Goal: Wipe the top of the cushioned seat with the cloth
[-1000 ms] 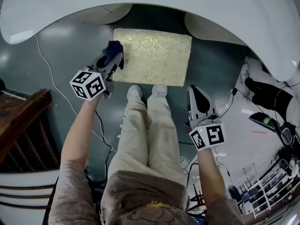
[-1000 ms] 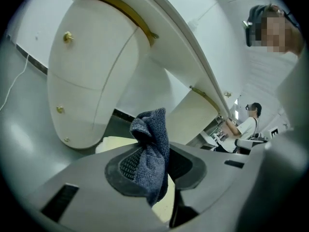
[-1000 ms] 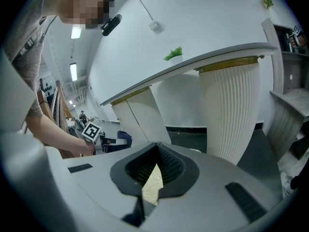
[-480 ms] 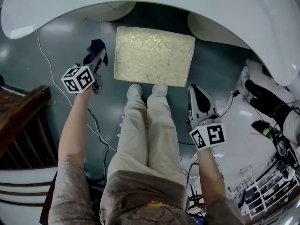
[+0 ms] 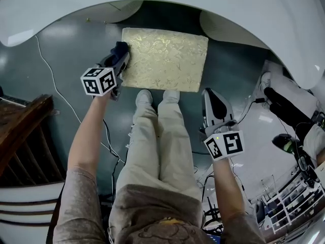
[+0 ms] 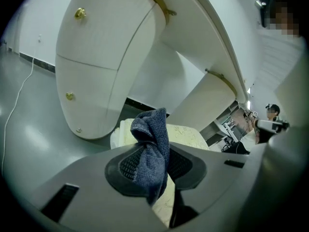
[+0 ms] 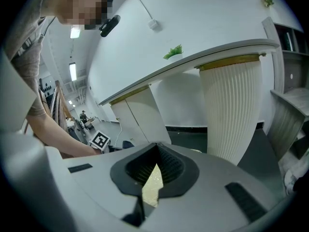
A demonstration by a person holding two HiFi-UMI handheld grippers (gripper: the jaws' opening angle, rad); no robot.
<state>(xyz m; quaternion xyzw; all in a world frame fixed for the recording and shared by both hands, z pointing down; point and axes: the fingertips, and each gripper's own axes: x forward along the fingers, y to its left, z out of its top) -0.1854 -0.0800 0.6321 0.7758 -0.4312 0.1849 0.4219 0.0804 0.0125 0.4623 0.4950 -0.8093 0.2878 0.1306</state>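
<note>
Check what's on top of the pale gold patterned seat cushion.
Only the dark blue terry cloth, pinched in the left tool, over the left edge of the cushion. Rest of the top is bare. The tool hides whether they touch.

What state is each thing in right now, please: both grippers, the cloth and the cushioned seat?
Left gripper: shut on the cloth.
Cloth: bunched up, pinched, at the cushioned seat's left edge.
Cushioned seat: standing on the floor, top otherwise bare.
Right gripper: shut, empty, held away from the cushioned seat.
</note>
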